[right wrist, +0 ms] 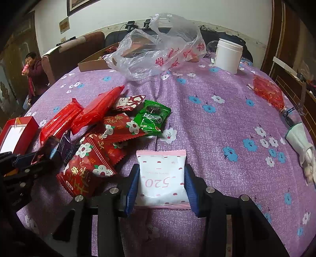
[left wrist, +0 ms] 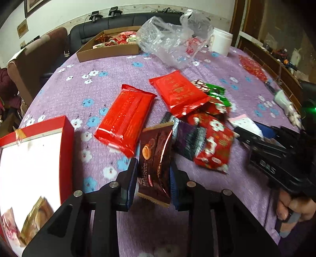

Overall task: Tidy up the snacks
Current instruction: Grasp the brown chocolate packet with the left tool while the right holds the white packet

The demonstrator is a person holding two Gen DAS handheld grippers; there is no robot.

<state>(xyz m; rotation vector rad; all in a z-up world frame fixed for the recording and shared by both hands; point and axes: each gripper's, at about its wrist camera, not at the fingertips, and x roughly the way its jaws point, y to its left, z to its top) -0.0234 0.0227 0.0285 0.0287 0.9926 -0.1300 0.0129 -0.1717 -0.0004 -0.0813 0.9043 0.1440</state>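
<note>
While gripped: brown packet [left wrist: 156, 164], pink-white packet [right wrist: 162, 178]

Black sofa [left wrist: 126, 23] against white wall [left wrist: 79, 11]

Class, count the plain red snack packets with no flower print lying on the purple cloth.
2. One plain red packet lies beside the red box; the other rests on the pile's far edge, overlapping the green packet. More may be hidden underneath.
</note>
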